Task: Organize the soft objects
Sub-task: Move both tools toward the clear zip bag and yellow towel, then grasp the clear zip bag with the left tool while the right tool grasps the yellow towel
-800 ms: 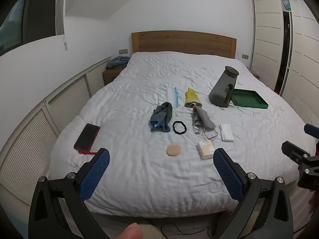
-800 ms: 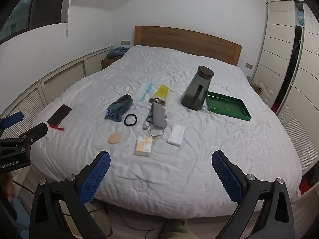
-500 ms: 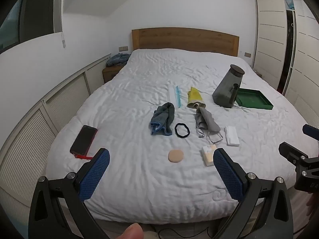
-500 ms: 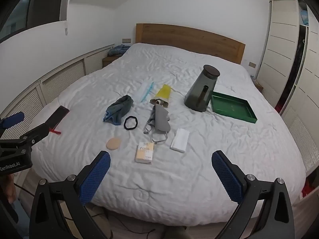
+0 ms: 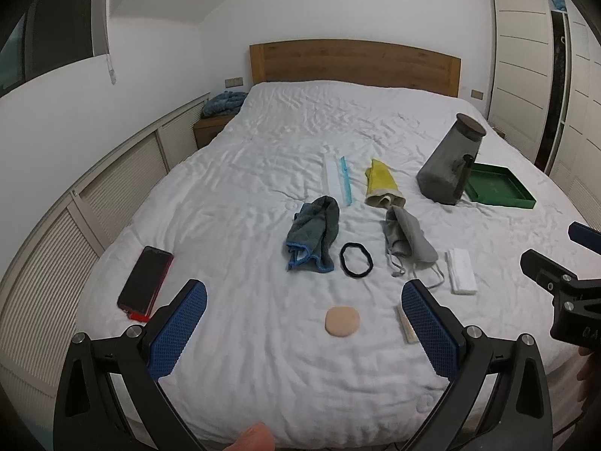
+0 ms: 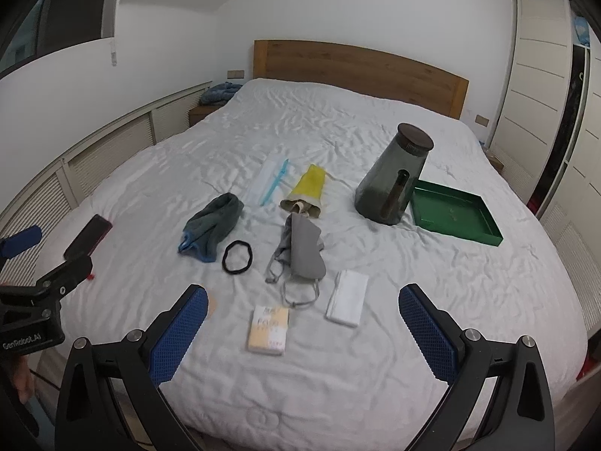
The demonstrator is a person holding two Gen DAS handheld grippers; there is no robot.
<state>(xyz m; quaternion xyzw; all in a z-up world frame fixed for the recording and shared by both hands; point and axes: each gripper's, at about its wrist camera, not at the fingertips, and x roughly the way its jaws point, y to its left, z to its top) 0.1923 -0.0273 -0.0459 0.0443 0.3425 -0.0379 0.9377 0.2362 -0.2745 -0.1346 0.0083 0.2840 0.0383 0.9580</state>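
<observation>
Grey towel [image 6: 213,227] on bed [image 6: 432,285], both grippers spread wide, empty, left gripper [image 5: 304,329] marked "GenRobot.AI"

- The left gripper [image 5: 304,332] is held with its jaws spread fully apart; nothing is gripped between the blue pads [image 5: 176,332].
- It is pitched downward; its black arms fill the frame from 7 to 5 o'clock in the left wrist view.
- A fingertip [image 5: 253,438] of the holding hand is seen at 6 o'clock in that view.
- The right gripper [image 6: 303,332] is likewise held wide apart, pitched downward, nothing between its pads [image 6: 428,332].
- The right gripper is seen at 3 o'clock of the left view; the left gripper at 9 o'clock of the right view.
- The two are kept well apart, side by side.
</observation>
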